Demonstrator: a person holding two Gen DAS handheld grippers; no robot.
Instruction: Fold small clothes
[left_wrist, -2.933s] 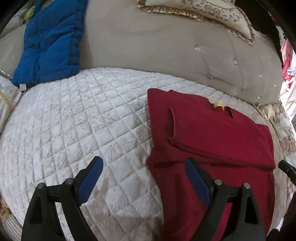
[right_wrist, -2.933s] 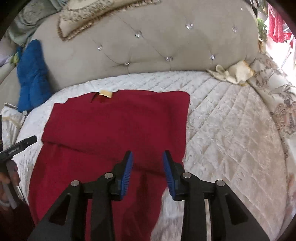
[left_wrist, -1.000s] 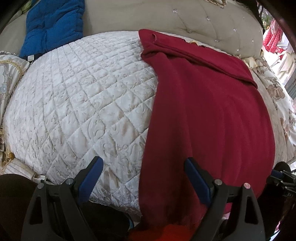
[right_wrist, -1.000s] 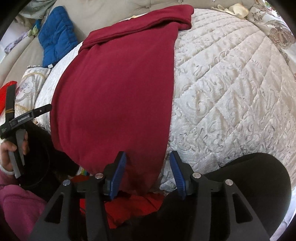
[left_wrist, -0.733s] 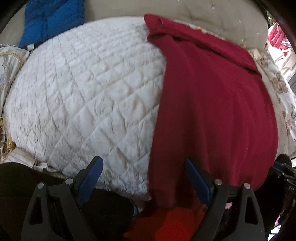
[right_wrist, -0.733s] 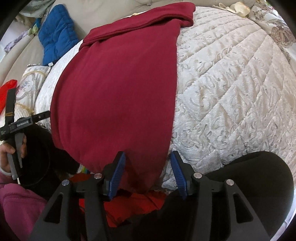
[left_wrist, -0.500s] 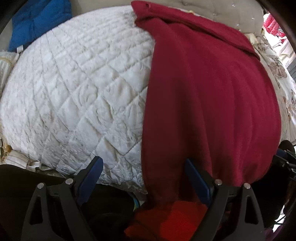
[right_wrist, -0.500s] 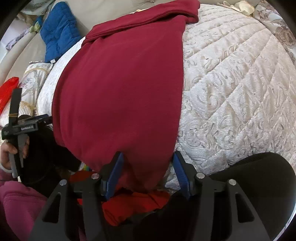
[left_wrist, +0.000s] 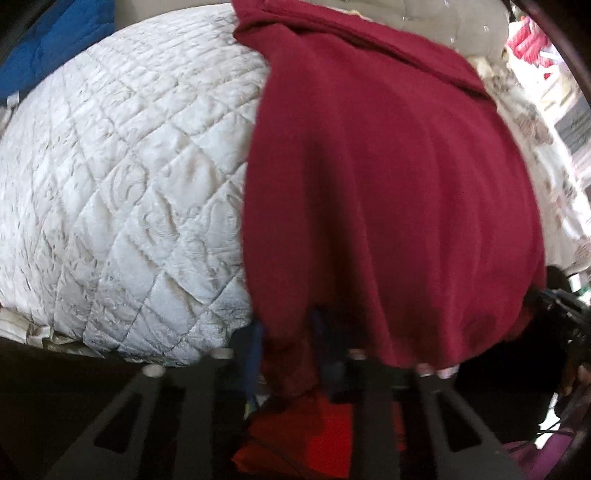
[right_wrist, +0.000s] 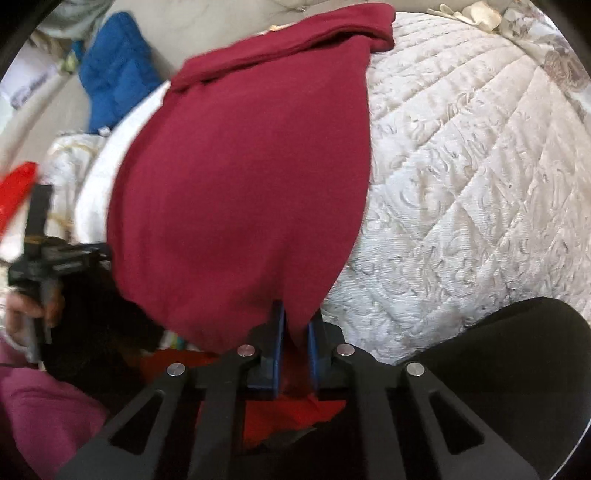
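Dark red garment (left_wrist: 388, 192) spread lengthwise on bed w/ white quilted cover (left_wrist: 122, 177); far end folded over into a band near the beige tufted headboard (left_wrist: 443, 22), near hem draped over bed's front edge. Left gripper (left_wrist: 288, 347) at hem's left corner; fingers drawn close together w/ a fold of red cloth hanging between; view blurred but reads as clamped on the hem. Right gripper (right_wrist: 293, 339) at hem's right corner; blue-padded fingers (right_wrist: 276, 343) pinched on a tuck of the same cloth, only a narrow gap filled w/ fabric. Garment (right_wrist: 251, 177) lies along the bed's left half in right wrist view; bare quilt (right_wrist: 480, 166) to its right. Blue cushion (right_wrist: 114, 70) at bed's far-left corner against headboard; also seen top-left in left wrist view (left_wrist: 51, 44). Brighter red cloth (right_wrist: 291, 413) below the front edge, under both grippers. Left hand (right_wrist: 33, 306) w/ its black gripper body visible at left edge of right wrist view; pink sleeve (right_wrist: 40, 413) beneath. Cream item (right_wrist: 469, 11) at bed's far-right corner.
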